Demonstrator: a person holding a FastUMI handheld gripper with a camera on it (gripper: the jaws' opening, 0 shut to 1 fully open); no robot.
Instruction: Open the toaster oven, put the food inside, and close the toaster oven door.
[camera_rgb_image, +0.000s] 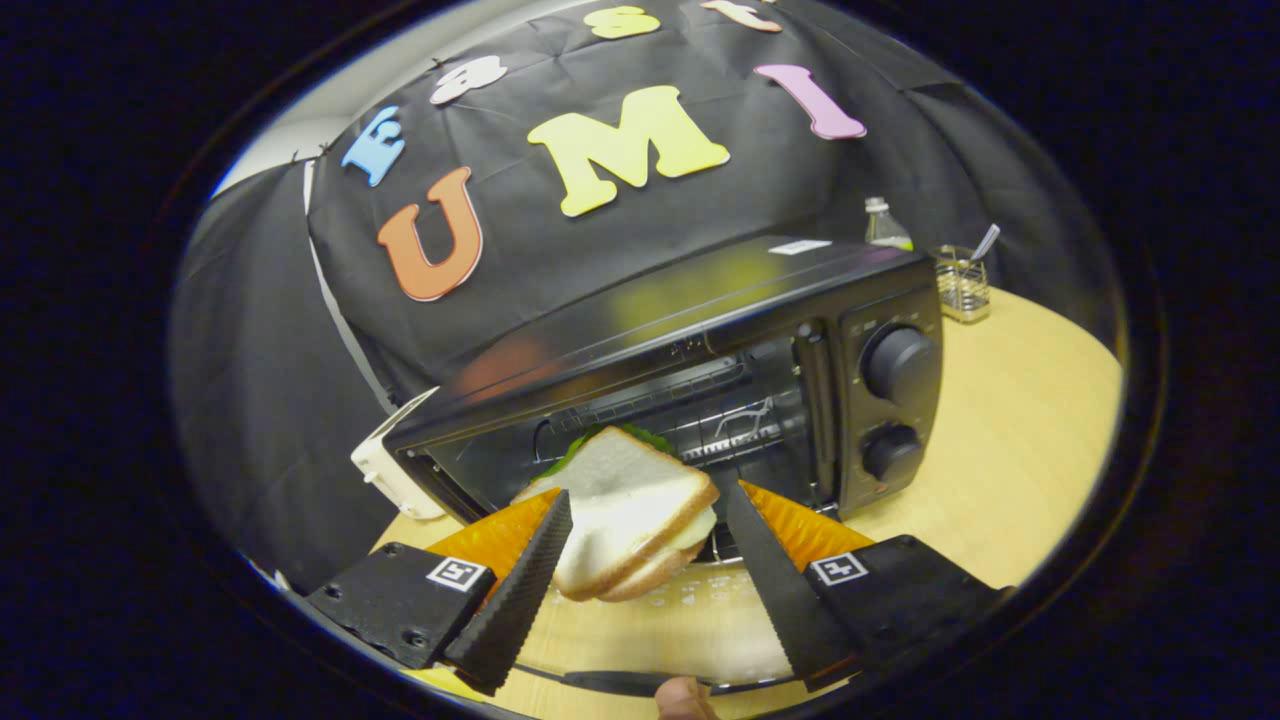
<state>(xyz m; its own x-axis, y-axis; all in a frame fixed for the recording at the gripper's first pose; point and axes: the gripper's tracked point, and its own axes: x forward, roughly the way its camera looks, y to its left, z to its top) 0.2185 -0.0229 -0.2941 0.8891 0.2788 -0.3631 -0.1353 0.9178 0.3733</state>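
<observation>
The gripper (640, 515) has its fingers pinching a sandwich (625, 510) (white bread, something green poking out the back), held right at the mouth of the toaster oven (700, 390). The oven door (690, 610) is dropped open under the fingers, and the sandwich looks partway over the rack, though I can't quite tell. A wire utensil holder (962, 283) and a bottle (885, 225) sit on the wooden table (1020, 440) beyond the oven.

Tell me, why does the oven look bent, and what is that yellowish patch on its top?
Gripper view: the fisheye lens bows the oven and table; the patch is glare reflected on the glossy top; the sandwich, between the fingers, stays sharp.
</observation>
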